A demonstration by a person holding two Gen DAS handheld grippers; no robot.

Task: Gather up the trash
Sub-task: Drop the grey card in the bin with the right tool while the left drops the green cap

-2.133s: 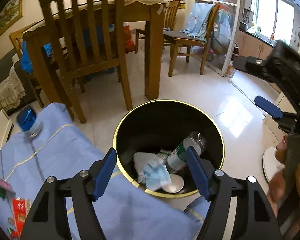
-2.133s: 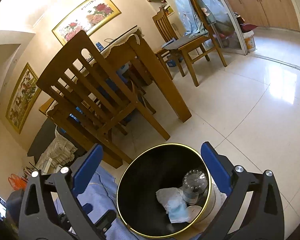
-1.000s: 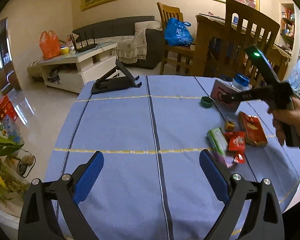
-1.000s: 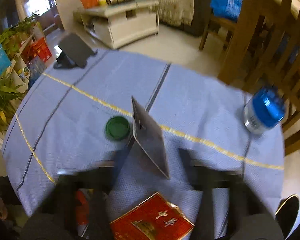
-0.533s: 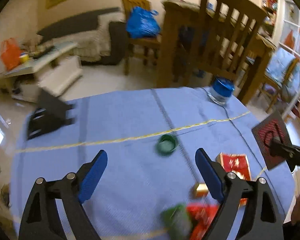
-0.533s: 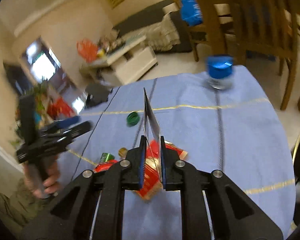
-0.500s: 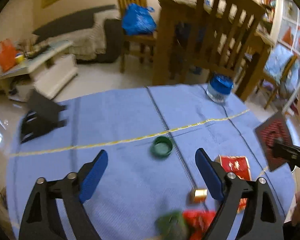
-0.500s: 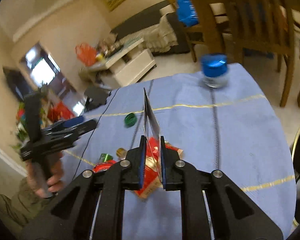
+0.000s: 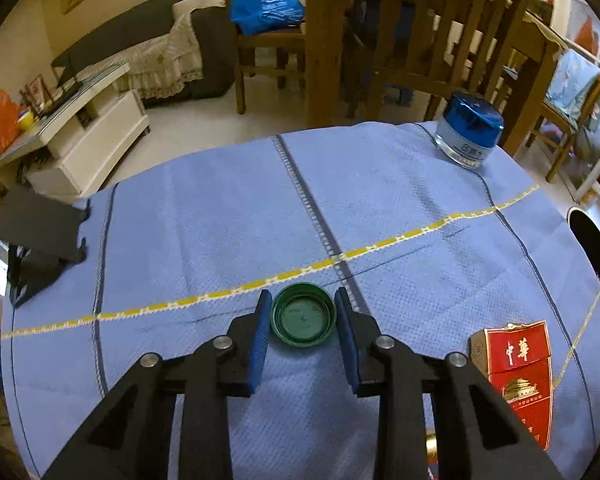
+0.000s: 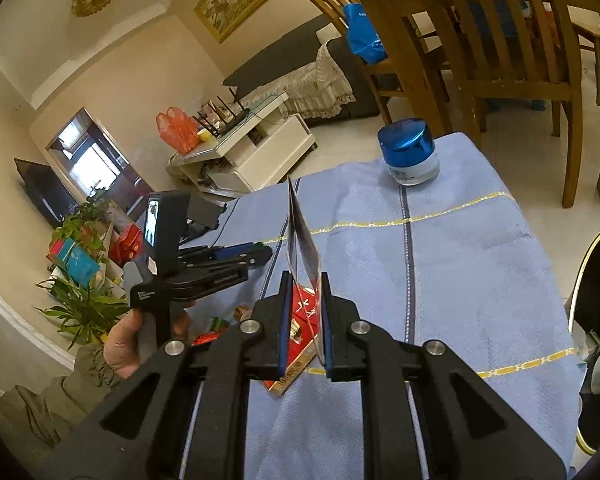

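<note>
A green bottle cap [image 9: 303,315] lies on the blue tablecloth [image 9: 380,200]. My left gripper [image 9: 303,316] is down at the cloth with its blue pads on either side of the cap, with small gaps showing; it also shows in the right wrist view [image 10: 256,254]. My right gripper [image 10: 304,312] is shut on a flat dark card [image 10: 300,236], held upright above the table. A red cigarette pack [image 9: 520,376] lies at the right and shows under the card in the right wrist view [image 10: 300,344]. The black bin [image 9: 596,256] with a gold rim stands off the table's right edge.
A blue-lidded jar [image 9: 468,132] stands at the table's far right. A black phone stand [image 9: 36,236] sits at the far left. Small red and green wrappers and a gold cap [image 10: 240,314] lie near the front. Wooden chairs [image 9: 440,40] stand behind the table.
My left gripper has come down over the green cap and narrowed around it. My right gripper still holds the card, now nearer the bin side.
</note>
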